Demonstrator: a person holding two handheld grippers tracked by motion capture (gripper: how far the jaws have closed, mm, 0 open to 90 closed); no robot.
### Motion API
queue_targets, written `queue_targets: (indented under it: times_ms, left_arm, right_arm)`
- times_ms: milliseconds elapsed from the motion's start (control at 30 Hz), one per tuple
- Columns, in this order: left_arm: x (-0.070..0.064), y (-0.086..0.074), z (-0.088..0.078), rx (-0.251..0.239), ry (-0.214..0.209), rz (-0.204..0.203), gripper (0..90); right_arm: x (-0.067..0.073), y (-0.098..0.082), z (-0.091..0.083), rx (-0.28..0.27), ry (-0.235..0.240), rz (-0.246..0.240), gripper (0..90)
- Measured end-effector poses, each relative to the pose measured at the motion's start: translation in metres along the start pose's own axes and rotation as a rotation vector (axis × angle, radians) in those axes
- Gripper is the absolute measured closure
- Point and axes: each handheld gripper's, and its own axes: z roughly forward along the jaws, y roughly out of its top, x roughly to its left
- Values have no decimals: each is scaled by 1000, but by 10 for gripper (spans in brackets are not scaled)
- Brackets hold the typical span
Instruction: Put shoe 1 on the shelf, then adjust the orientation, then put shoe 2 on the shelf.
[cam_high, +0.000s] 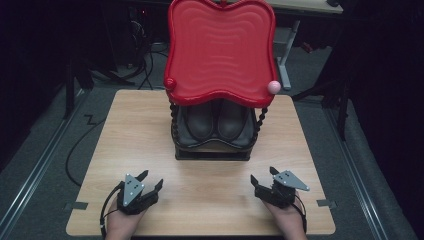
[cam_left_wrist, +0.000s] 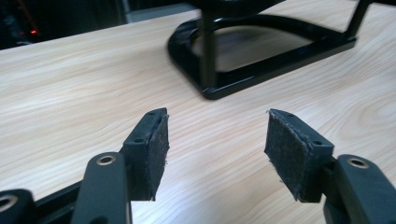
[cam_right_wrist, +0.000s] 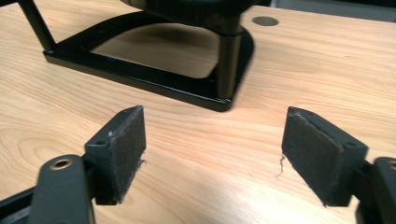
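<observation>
A two-tier stand (cam_high: 212, 150) is seen at the middle of the counter (cam_high: 125, 130), with a red tray (cam_high: 220, 50) on top and a pair of dark boots (cam_high: 215, 122) on the black lower shelf. The tray looks like stiff, glossy plastic, so it is judged light but slippery, best taken at its raised rim; the boots are judged heavier and pliable, better pinched at the shaft. A pink ball (cam_high: 273, 86) is seen at the tray's right front corner and may roll. The left hand-held gripper (cam_high: 149, 181) and the right hand-held gripper (cam_high: 262, 176) are held near the counter's front edge, well apart from the stand; both are spread wide, with nothing held between the pads (cam_left_wrist: 159, 144)
</observation>
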Motion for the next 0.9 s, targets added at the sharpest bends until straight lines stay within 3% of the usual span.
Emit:
queue_targets:
  times_ms: [100, 367, 700, 900]
  left_arm:
    - [15, -6, -9, 10, 34, -5, 373]
    - [34, -9, -16, -4, 69, -47, 363]
    - [36, -8, -15, -15, 68, -57, 353]
    - [36, -7, -15, -17, 62, -60, 352]
  right_arm:
    - [-7, -5, -11, -6, -34, -2, 199]
    - [-20, -8, -19, -17, -93, 32, 181]
    - [-34, -13, -20, -13, -120, 71, 181]
    - [-35, -13, -20, -15, -123, 72, 181]
